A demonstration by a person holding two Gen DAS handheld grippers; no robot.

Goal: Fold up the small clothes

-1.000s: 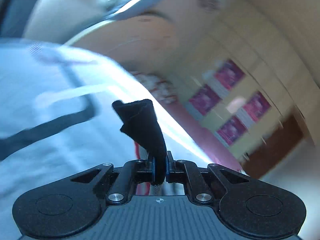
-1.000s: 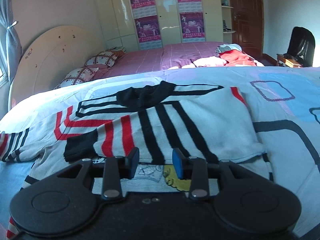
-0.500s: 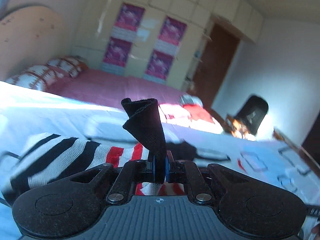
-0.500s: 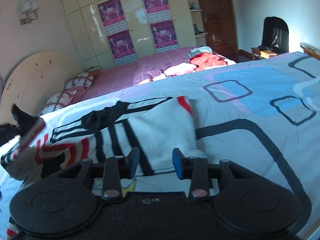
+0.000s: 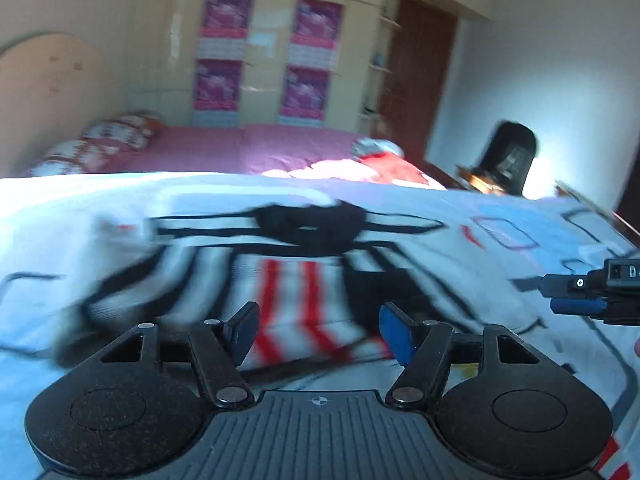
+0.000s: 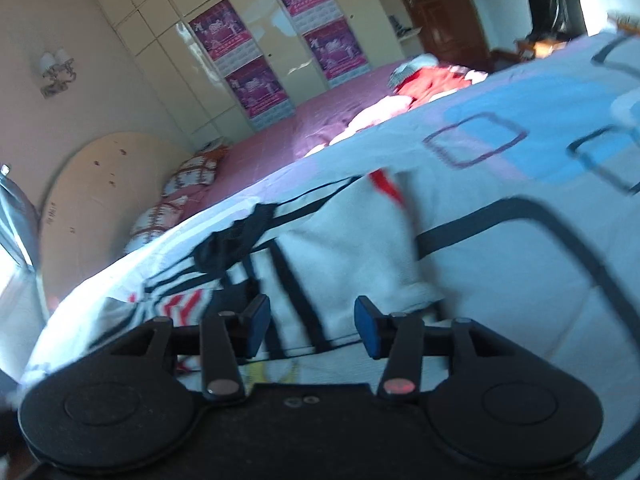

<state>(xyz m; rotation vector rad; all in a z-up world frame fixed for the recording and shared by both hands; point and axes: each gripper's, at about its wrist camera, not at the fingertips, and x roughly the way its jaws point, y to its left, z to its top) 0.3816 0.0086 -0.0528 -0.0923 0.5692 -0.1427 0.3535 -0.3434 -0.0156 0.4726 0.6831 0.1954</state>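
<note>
The striped sweater (image 5: 304, 280) lies on the blue-and-white patterned bedspread (image 5: 520, 248), white with black bands and a red-striped sleeve folded across its middle; its black collar (image 5: 316, 220) sits at the edge of the sweater farthest from the camera. The left gripper (image 5: 318, 330) hovers just above the near part of the sweater, over the red-striped sleeve; its jaws are opening, and the blue pads (image 5: 394, 330) stand clear of the cloth with nothing pinched between them. The right gripper (image 6: 312, 326) is over the sweater's near white portion (image 6: 352, 248); its jaws are also opening, apart, with no fabric caught in the gap. From the left wrist view the right gripper's tip (image 5: 588, 298) is visible just off the sweater's right edge, above the bedspread. Beyond the sweater, past the bedspread's far edge, a pink bed (image 5: 224, 152) carries patterned pillows (image 5: 100, 148) and a heap of red and white clothing (image 5: 380, 164). Both views are motion-blurred.
</note>
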